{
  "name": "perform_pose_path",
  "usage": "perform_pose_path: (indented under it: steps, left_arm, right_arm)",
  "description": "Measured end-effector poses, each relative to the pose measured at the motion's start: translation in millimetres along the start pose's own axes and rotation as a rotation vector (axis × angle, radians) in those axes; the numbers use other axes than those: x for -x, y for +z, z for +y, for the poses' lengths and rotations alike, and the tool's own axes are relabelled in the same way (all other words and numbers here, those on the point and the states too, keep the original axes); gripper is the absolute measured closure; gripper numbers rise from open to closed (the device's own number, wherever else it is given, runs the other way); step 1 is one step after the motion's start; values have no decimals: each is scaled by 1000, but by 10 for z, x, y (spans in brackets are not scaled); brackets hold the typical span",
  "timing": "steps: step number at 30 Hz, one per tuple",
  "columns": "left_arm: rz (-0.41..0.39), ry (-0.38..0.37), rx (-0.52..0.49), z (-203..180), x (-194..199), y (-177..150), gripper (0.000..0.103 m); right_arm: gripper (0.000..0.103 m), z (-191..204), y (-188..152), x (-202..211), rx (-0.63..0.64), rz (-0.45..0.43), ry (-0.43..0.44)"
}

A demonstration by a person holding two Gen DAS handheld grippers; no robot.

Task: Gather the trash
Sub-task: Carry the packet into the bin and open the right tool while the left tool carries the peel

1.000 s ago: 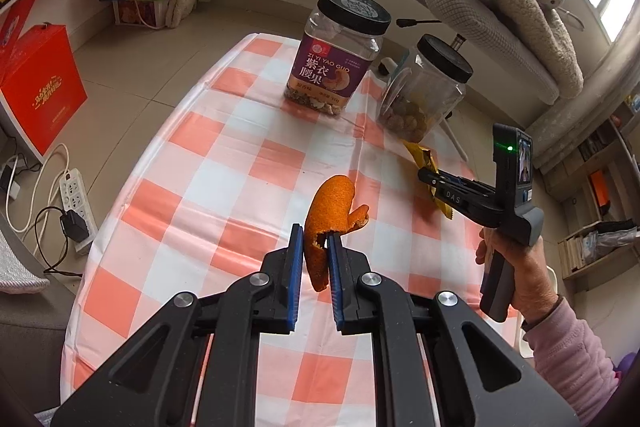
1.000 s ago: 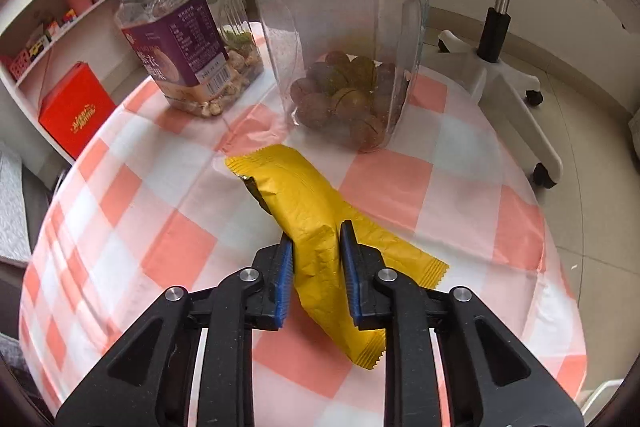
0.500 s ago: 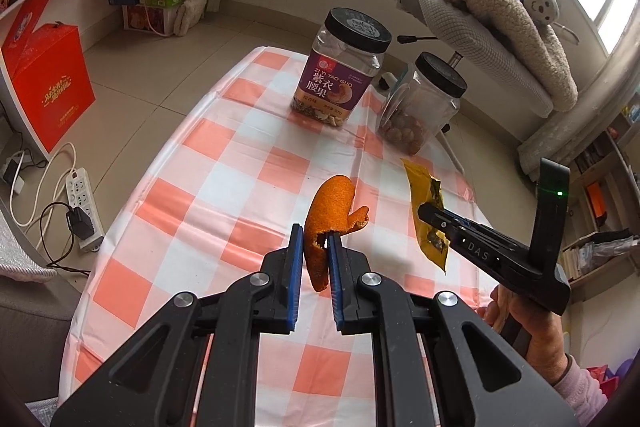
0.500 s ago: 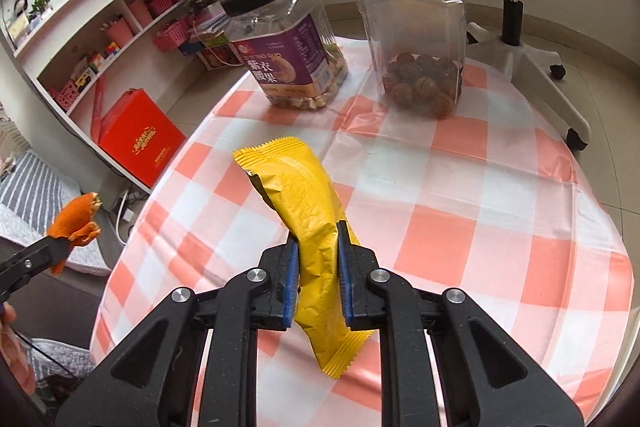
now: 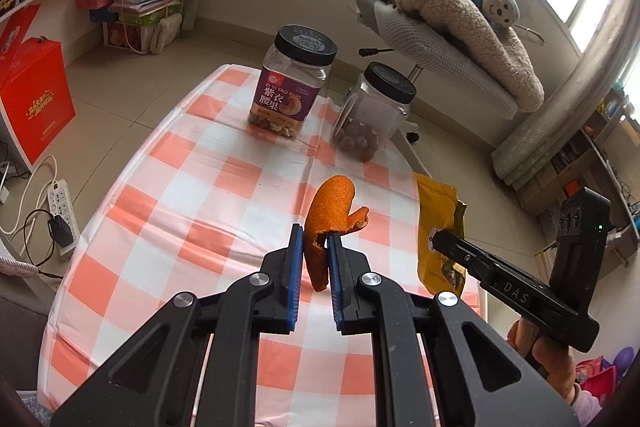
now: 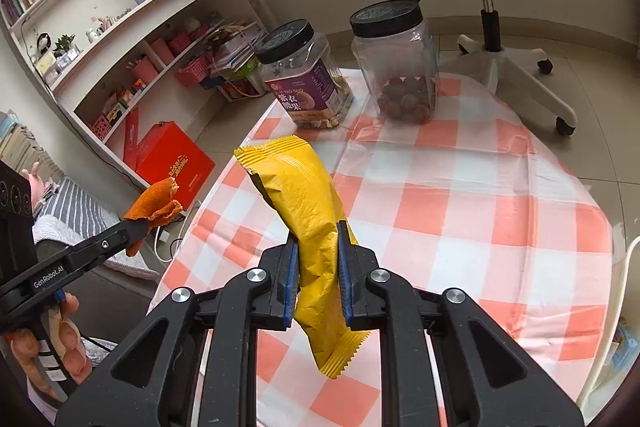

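The left tongs pinch an orange peel, and the right tongs clamp a yellow wrapper; both pieces hang above the checkered surface. Beyond the tongs, two black-lidded jars stand at the surface's far edge.

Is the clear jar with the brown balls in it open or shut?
Shut. The clear jar stands upright on the checked tablecloth with its black lid seated on top.
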State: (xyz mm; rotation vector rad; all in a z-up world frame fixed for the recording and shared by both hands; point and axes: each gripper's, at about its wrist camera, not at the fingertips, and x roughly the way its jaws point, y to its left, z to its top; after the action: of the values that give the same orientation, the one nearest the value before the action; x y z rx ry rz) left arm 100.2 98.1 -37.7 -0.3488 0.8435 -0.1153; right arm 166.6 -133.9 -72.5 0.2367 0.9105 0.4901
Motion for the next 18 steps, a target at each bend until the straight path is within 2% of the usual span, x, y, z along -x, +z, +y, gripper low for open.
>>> perform_pose_path:
  steps: [9, 18]
  left_arm:
    - [-2, -38, -63, -486, -108, -72, 90]
    - [21, -73, -130, -949, -281, -188, 91]
  right_arm:
    - [87, -364, -120, 486, -16, -79, -76]
    - [87, -916, -234, 962, -122, -155, -150]
